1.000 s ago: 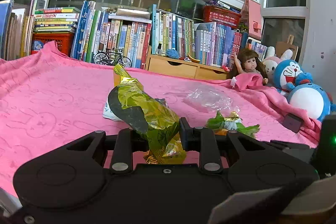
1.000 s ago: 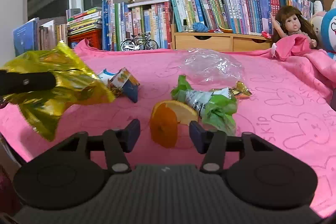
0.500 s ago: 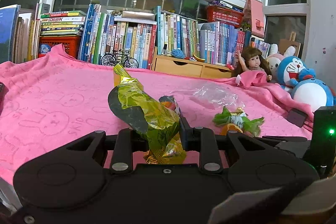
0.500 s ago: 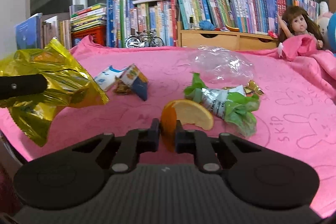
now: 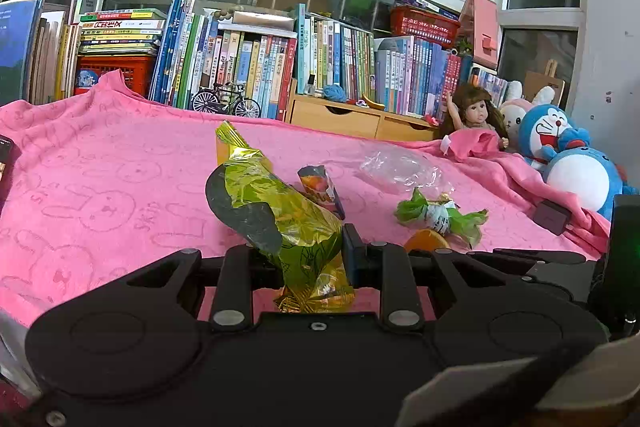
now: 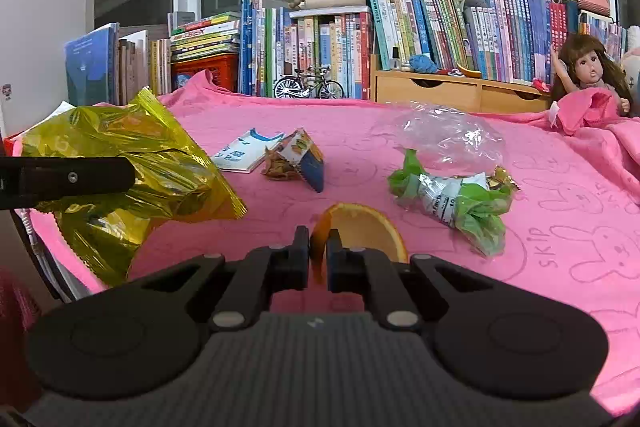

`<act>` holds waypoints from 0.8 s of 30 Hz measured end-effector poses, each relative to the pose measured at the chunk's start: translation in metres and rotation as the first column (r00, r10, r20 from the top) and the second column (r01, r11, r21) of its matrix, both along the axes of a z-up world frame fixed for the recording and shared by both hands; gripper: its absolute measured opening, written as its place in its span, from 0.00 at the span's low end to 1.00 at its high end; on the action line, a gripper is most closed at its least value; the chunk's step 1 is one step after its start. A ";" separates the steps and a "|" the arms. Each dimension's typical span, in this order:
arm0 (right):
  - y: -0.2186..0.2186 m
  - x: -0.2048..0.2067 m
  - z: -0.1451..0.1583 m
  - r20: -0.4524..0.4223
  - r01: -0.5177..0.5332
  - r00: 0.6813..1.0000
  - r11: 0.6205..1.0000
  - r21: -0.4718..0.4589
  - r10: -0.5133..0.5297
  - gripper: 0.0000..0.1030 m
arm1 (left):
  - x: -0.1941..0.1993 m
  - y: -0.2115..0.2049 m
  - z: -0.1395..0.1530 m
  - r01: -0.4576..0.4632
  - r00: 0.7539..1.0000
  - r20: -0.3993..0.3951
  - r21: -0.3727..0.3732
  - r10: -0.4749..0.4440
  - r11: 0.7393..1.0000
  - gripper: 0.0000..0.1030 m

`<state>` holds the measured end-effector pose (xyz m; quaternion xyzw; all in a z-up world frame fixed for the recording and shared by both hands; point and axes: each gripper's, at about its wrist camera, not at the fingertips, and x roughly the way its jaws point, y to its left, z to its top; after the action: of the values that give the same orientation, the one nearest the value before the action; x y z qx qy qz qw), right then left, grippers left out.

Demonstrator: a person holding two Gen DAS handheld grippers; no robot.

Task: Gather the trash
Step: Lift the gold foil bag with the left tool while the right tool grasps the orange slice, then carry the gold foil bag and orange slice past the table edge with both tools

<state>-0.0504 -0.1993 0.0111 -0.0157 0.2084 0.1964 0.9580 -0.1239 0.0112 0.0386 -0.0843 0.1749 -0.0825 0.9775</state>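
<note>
The right gripper is clamped on a curved orange peel whose lower edge is hidden behind its fingers, just above the pink bunny-print towel. The left gripper pinches a crinkly yellow-green foil bag, its long axis slanting up and left, its bottom cut off behind the gripper body. Farther back lie a twisted green wrapper, a folded snack packet and a clear plastic bag, its outline hard to trace.
</note>
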 end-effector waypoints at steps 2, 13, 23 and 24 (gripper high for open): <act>0.000 -0.002 0.001 0.000 -0.003 1.000 1.000 0.005 0.003 0.12 | -0.002 0.001 0.000 0.001 1.000 -0.002 -0.003 -0.001 1.000 0.24; 0.002 -0.032 0.001 -0.009 -0.034 0.999 0.999 0.020 0.034 0.12 | -0.032 0.005 -0.003 0.012 1.000 -0.029 -0.017 -0.012 1.000 0.24; 0.005 -0.068 -0.002 -0.005 -0.059 0.998 0.998 0.008 0.059 0.11 | -0.066 0.002 -0.003 0.049 0.998 -0.048 0.006 -0.049 0.999 0.23; 0.005 -0.069 -0.002 -0.007 -0.061 0.998 0.998 0.010 0.061 0.11 | -0.068 0.002 -0.003 0.050 0.998 -0.049 0.004 -0.050 0.999 0.23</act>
<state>-0.1197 -0.1943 0.0089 -0.0165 0.2101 0.2267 0.9509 -0.1920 0.0137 0.0359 -0.0791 0.2011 -0.1043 0.9708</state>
